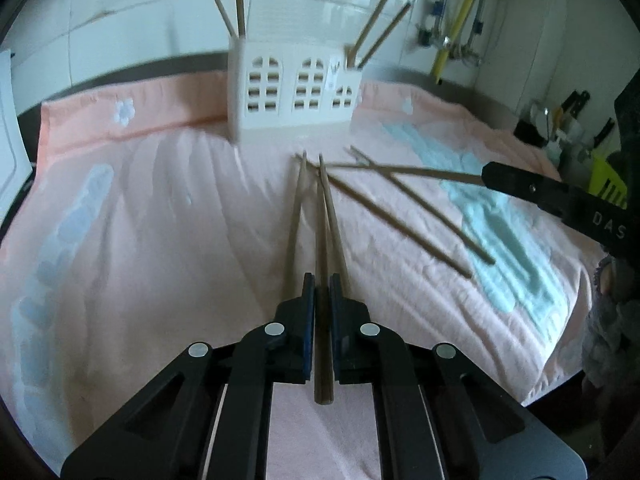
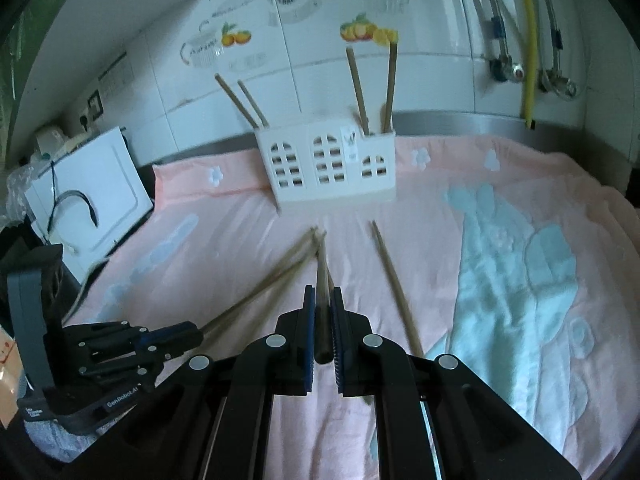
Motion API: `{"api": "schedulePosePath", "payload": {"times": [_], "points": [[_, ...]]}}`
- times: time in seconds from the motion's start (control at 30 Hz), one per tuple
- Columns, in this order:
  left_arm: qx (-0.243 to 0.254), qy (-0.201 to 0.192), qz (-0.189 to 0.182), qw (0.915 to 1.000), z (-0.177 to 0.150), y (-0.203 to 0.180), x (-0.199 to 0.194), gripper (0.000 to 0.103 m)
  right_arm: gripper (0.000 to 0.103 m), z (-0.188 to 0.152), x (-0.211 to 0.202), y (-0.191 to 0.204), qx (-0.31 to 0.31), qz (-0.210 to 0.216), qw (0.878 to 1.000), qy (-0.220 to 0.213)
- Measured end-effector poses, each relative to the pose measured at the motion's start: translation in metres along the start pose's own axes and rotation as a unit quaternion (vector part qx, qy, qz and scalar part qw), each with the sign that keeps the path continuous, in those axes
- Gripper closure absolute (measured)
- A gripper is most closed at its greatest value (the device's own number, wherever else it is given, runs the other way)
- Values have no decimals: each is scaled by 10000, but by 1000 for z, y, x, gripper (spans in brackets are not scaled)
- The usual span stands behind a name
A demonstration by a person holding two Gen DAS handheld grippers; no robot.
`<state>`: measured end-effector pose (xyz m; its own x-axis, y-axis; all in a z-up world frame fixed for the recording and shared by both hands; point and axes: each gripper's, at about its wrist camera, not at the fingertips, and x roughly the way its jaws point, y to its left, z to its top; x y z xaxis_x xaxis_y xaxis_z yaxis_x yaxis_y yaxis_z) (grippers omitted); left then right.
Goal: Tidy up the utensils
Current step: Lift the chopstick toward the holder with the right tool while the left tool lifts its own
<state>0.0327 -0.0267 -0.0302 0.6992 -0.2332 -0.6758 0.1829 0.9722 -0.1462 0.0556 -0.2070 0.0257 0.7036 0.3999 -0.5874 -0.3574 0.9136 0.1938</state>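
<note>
A white utensil holder [image 1: 294,92] with arched cut-outs stands at the back of a pink towel [image 1: 160,220]; it also shows in the right wrist view [image 2: 330,164]. Two chopsticks lean in each of its end compartments. My left gripper [image 1: 320,280] is shut on a brown chopstick [image 1: 322,280] that points toward the holder. My right gripper [image 2: 322,292] is shut on another chopstick [image 2: 322,280]; from the left wrist view it reaches in from the right [image 1: 488,174]. Several loose chopsticks [image 1: 400,220] lie crossed on the towel between the grippers and the holder.
A white appliance [image 2: 88,196] stands left of the towel. Tiled wall, a yellow hose [image 2: 528,40] and pipes are behind. Dark items and a green object [image 1: 608,184] crowd the right edge of the counter.
</note>
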Motion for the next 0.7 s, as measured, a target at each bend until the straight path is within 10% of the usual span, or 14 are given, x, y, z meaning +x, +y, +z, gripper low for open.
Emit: {"api": "schedulePosePath", "payload": {"times": [0.7], "points": [[275,-1005,-255,9942,100,7,-32,97,96,106,-9,-10,-419,103,9982,-416]]}}
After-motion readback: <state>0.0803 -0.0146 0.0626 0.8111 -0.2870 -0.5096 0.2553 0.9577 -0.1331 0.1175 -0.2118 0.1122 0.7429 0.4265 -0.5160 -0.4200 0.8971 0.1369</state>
